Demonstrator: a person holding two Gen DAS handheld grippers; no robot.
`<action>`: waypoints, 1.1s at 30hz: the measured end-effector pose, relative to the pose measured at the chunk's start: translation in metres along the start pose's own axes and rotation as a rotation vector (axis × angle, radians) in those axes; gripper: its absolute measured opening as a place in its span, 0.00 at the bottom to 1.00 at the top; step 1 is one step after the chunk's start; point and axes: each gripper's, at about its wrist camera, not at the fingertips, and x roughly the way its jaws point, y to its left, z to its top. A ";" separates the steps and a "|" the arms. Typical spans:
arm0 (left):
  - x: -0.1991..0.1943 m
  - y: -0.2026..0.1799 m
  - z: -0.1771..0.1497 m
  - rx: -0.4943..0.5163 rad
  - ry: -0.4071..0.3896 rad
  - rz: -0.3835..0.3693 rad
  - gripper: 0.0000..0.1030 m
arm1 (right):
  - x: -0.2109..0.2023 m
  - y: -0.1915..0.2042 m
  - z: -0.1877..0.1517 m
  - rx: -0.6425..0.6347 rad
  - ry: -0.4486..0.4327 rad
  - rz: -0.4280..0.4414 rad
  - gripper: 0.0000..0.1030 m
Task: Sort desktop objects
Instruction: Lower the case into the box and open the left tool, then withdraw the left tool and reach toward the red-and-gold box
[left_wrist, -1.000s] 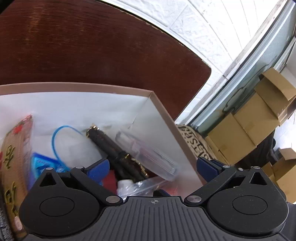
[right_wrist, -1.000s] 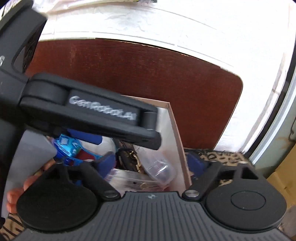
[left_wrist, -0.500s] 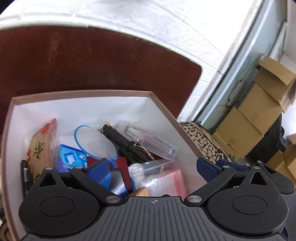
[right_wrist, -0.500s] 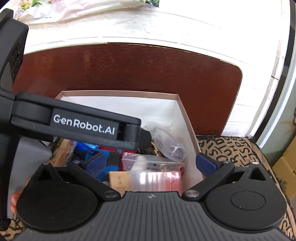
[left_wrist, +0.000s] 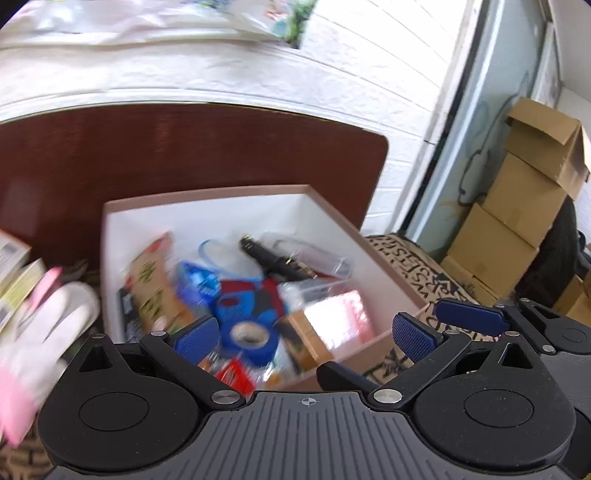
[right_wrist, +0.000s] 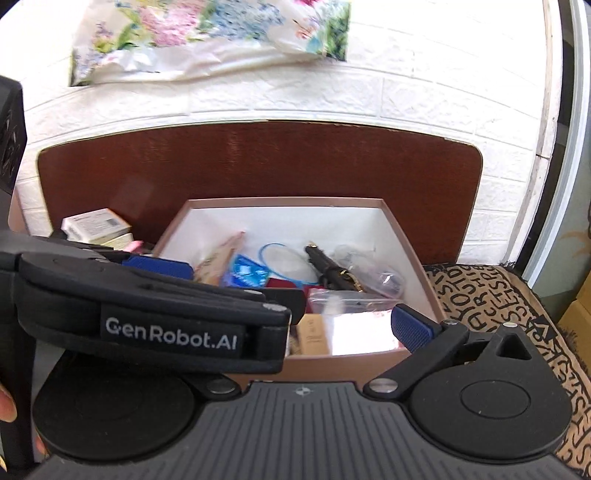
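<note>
Both claws are wide open and hold nothing. The left gripper (left_wrist: 303, 332) hangs over the near edge of the box (left_wrist: 369, 236), and the right gripper (right_wrist: 295, 325) hangs just beside it at about 3 o'clock.

The box is full of small things: a blue tape roll (left_wrist: 249, 334) near the front, a black pen (right_wrist: 332, 269) at about 1 o'clock toward the back, and a clear bag (right_wrist: 351, 302) in front of the pen.

Outside the box at 9 o'clock sit some little cartons (right_wrist: 98, 225) and a white and pink thing (left_wrist: 44, 332), too blurry to name.

I think the next good move is to pick one loose thing there. Go slowly, keep the claw wide, and line up both fingers around it before you squeeze.
</note>
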 end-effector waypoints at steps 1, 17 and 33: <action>-0.009 0.001 -0.005 0.001 -0.004 0.016 1.00 | -0.005 0.005 -0.002 -0.002 -0.002 0.003 1.00; -0.115 0.043 -0.099 -0.060 -0.047 0.274 1.00 | -0.050 0.093 -0.060 0.051 0.046 0.208 1.00; -0.160 0.093 -0.153 -0.147 0.007 0.410 1.00 | -0.050 0.166 -0.101 0.044 0.158 0.318 1.00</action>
